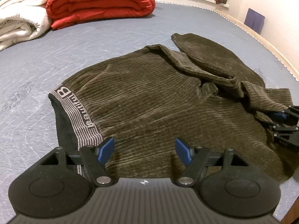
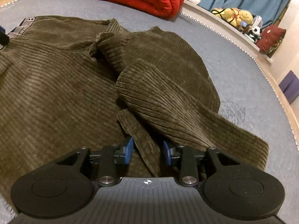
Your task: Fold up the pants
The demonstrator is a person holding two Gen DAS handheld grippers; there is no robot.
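Observation:
Olive-brown corduroy pants [image 1: 149, 97] lie spread on the grey bed [image 1: 37, 59]. Their striped waistband [image 1: 78, 115] is at the near left, and the legs are folded back and bunched toward the right. My left gripper [image 1: 144, 149] is open just above the fabric beside the waistband, with nothing pinched between its blue pads [image 1: 106, 149]. My right gripper [image 2: 148, 151] sits low over the bunched leg end of the pants [image 2: 56, 85]. A narrow fold of corduroy [image 2: 143, 143] runs between its pads without being squeezed. At the right edge of the left wrist view the right gripper [image 1: 280, 117] rests against the cloth.
A rolled red quilt [image 1: 101, 1] and a white blanket [image 1: 18, 11] lie at the far side of the bed. Stuffed toys [image 2: 235, 15] line a ledge beyond the mattress edge. A purple box [image 2: 288, 85] stands by the wall at the right.

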